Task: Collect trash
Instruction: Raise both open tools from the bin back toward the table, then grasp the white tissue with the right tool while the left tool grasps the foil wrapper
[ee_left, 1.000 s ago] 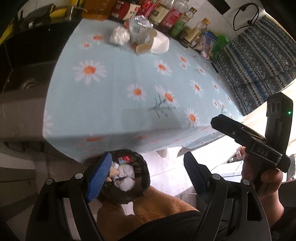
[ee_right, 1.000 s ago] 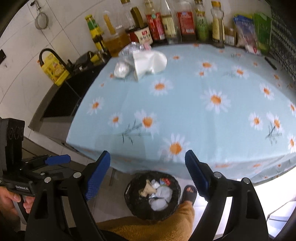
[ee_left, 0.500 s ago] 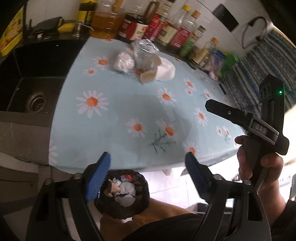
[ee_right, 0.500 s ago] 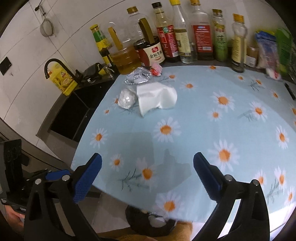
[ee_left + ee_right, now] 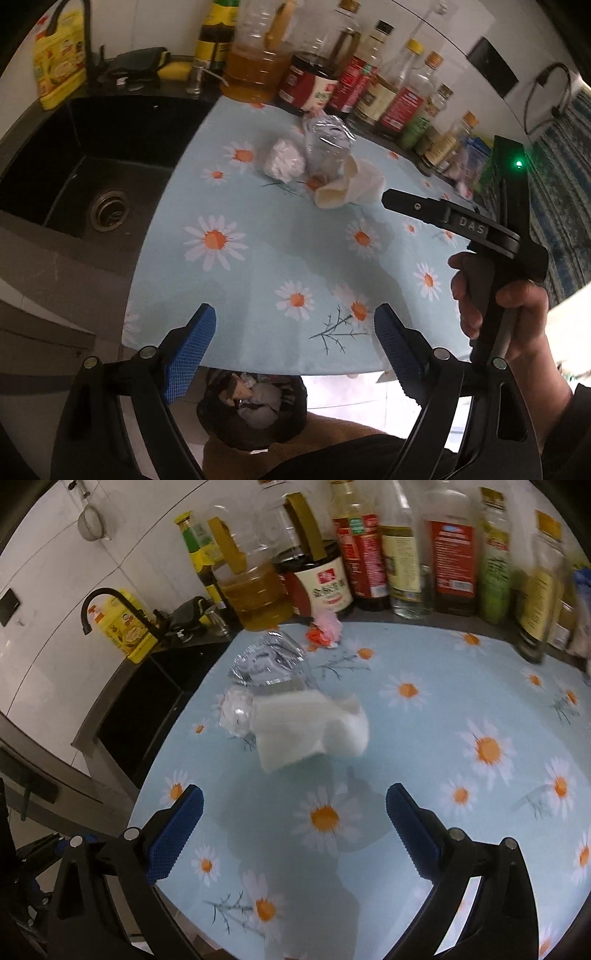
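Both grippers are being shown further forward over the table than a second ago, and the bin that sat between the right jaws then is no longer being seen in that view. The left gripper (image 5: 295, 349) is being held with its blue pads spread and nothing between them; its jaws have just been opening. The right gripper (image 5: 295, 823) is likewise being held wide and empty, its jaws having just been opening too. Beyond the right gripper, trash is being shown on the daisy-print tablecloth (image 5: 461, 709): a folded white paper towel (image 5: 310, 731), a crushed clear plastic bottle (image 5: 269, 664) touching it, a crumpled white wad (image 5: 234, 707) beside the bottle, and a pink-and-red wrapper (image 5: 325, 631) nearer the sauce bottles (image 5: 406, 554). Below the table edge, between the left jaws, a black-lined trash bin (image 5: 253, 410) is being seen, already holding crumpled paper. A hand (image 5: 502, 317) is being shown gripping the right tool's handle. A black sink (image 5: 92, 177) is being seen left of the table.
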Demonstrator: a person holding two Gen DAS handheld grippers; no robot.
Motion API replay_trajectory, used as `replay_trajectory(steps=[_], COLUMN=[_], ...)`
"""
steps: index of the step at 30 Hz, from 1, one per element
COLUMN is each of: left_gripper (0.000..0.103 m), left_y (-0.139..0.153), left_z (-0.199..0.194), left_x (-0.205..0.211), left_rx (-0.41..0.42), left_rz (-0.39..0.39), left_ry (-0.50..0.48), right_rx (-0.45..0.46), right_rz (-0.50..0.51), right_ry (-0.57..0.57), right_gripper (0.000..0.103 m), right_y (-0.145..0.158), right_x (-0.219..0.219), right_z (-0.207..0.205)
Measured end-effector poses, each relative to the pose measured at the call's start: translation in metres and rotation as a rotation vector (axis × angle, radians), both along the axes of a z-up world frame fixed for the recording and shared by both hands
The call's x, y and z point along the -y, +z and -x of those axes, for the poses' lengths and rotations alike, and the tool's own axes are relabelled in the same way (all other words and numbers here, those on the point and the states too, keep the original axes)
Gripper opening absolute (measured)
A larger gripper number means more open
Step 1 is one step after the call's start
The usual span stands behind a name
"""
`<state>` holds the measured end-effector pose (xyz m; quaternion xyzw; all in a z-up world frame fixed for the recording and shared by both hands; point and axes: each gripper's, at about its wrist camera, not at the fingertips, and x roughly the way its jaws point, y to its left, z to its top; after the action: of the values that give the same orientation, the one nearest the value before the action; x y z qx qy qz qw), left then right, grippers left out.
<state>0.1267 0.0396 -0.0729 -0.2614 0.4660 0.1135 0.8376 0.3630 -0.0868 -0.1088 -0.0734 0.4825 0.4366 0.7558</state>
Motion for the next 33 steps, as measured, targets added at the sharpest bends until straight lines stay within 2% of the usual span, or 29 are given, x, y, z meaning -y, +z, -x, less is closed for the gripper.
replay_trajectory(steps=[3,7,16,23,25,27,33], left_gripper=[0.085,0.093,0.093,0.093,0.093,0.093,0.093], left_y=[0.0,-0.002,0.0,0.0,-0.001,-0.001,0.001], left_z=[0.002,0.002,-0.007,-0.009,-0.01,-0.01,-0.015], left_x=[-0.002,-0.001,0.01,0.013,0.014,0.014,0.015], left_rx=[-0.017,-0.027,-0.04,-0.048,-0.049,-0.05,-0.037], left_rz=[-0.006,0.011,0.0,-0.002,-0.001,-0.002,0.006], left_ry=[0.044,0.073,0.084,0.102,0.104,0.104,0.1], right_rx=[0.008,-0.008,-0.016,-0.077,-0.086,-0.084,-0.086], right_rz=[-0.001,0.018,0.061,0.068,0.059,0.06,0.036], right_ry=[0.009,0.032,0.055,0.075,0.08,0.087,0.098], right_gripper=[0.098,0.098,0.098,0.098,0.094,0.082,0.082], right_y=[-0.002,-0.012,-0.03,-0.045,-0.046,-0.046,-0.041], right_x=[-0.009,-0.02,-0.038,-0.045,-0.044,-0.044,-0.037], right_z=[-0.01,-0.022,-0.037,-0.046,-0.047,-0.047,-0.048])
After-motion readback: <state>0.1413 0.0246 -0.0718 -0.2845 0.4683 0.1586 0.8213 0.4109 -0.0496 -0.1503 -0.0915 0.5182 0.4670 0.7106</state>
